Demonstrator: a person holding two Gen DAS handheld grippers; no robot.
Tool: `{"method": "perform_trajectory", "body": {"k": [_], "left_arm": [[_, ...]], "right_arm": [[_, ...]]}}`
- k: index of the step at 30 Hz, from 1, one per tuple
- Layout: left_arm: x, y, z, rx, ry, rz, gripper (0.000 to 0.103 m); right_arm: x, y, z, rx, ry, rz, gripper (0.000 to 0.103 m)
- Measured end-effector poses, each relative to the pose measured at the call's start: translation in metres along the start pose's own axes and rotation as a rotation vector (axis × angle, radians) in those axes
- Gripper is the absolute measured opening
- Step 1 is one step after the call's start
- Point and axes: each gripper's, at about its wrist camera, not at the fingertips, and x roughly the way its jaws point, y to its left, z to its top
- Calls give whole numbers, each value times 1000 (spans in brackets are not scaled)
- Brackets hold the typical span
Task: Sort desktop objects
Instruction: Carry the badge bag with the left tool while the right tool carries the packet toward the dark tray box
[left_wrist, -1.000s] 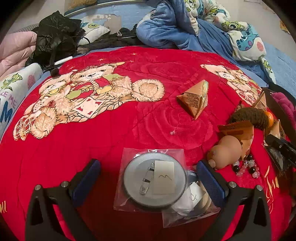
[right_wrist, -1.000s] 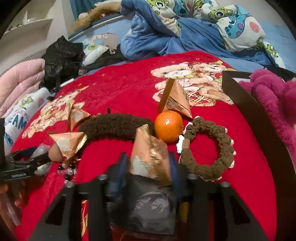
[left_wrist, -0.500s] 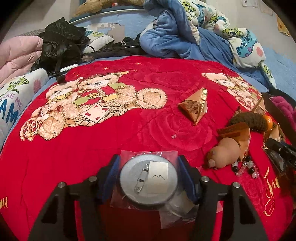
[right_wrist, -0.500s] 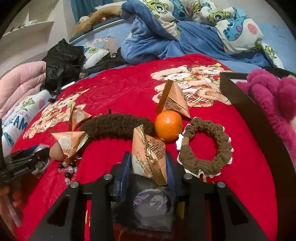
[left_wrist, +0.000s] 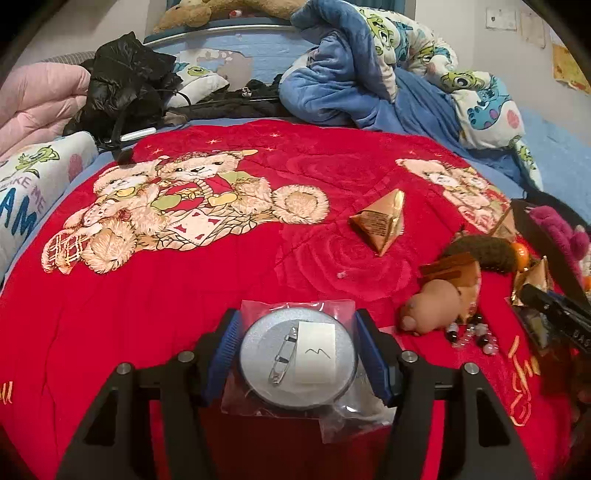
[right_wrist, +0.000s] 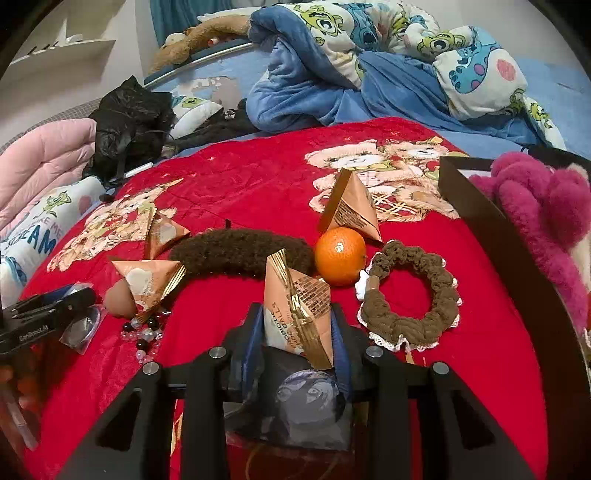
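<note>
Where legible, "BALLS" on packet (right_wrist: 299, 314).

Plush red blanket (left_wrist: 184, 280); matt metal badge (left_wrist: 297, 363) in glossy plastic bag; shiny foil packet (right_wrist: 297, 310).

L wrist: low, close over red blanket (left_wrist: 184, 295), facing headboard.
R wrist: same tilt, further right.
Shared: brown plush roll (left_wrist: 484, 251) (right_wrist: 240, 251), blue duvet (left_wrist: 351, 85) (right_wrist: 369, 81).
</note>
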Motion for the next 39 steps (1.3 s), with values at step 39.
{"method": "perform_trajectory", "body": {"k": [39], "left_arm": [[-72,-119,-15,123,-32,-158,63]], "right_arm": [[-111,-63,-27,61,-70,-72,32]]}}
